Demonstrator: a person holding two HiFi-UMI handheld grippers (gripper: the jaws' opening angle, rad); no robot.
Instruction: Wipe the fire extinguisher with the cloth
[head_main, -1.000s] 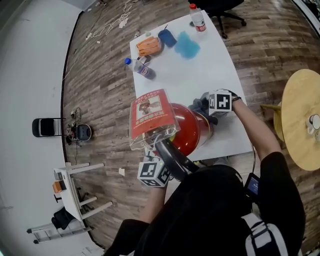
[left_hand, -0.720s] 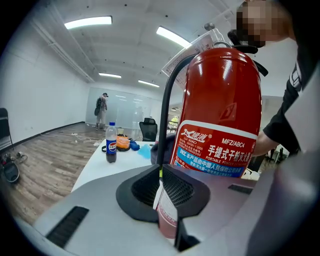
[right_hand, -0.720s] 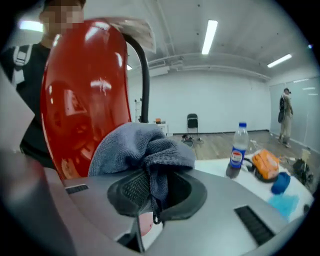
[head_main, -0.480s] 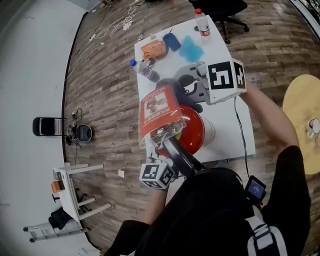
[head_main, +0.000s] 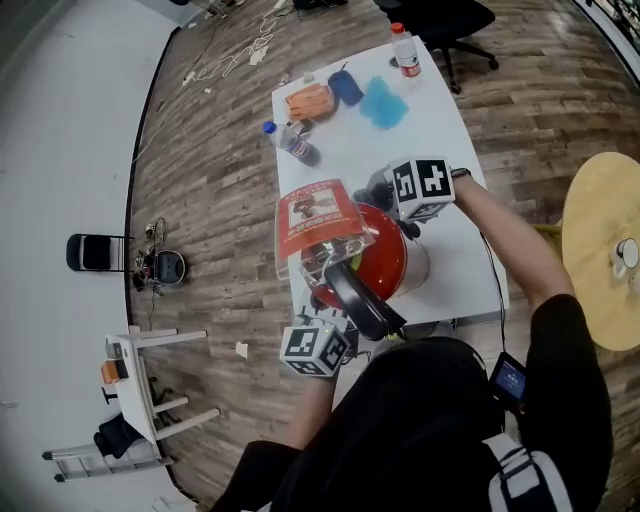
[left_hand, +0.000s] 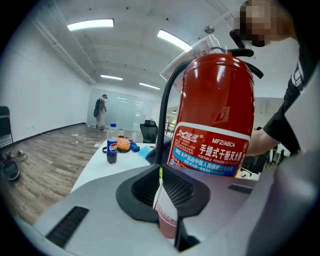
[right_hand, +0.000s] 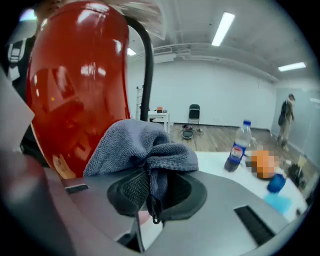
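Note:
A red fire extinguisher (head_main: 375, 262) with a black hose (head_main: 360, 305) and a clear tag sleeve (head_main: 315, 225) stands near the front edge of the white table (head_main: 440, 120). My right gripper (head_main: 388, 198) is shut on a grey cloth (right_hand: 142, 145), bunched beside the extinguisher's (right_hand: 75, 95) upper body. My left gripper (head_main: 335, 325) is at the near side, jaws together, with the extinguisher (left_hand: 217, 110) close ahead and the hose (left_hand: 161, 125) ending just behind its tips. Whether the tips touch the hose is hidden.
A cola bottle (head_main: 290, 142) lies farther along the table, with an orange item (head_main: 308, 100), a blue cloth (head_main: 383, 100) and a red-capped bottle (head_main: 404, 48) at the far end. At the right stands a round wooden table (head_main: 600, 260), and beyond the far end a black chair (head_main: 440, 15).
My right gripper has carried the cloth from the extinguisher's lower right side upward, and it is now by the upper body. The left gripper has stayed in place.

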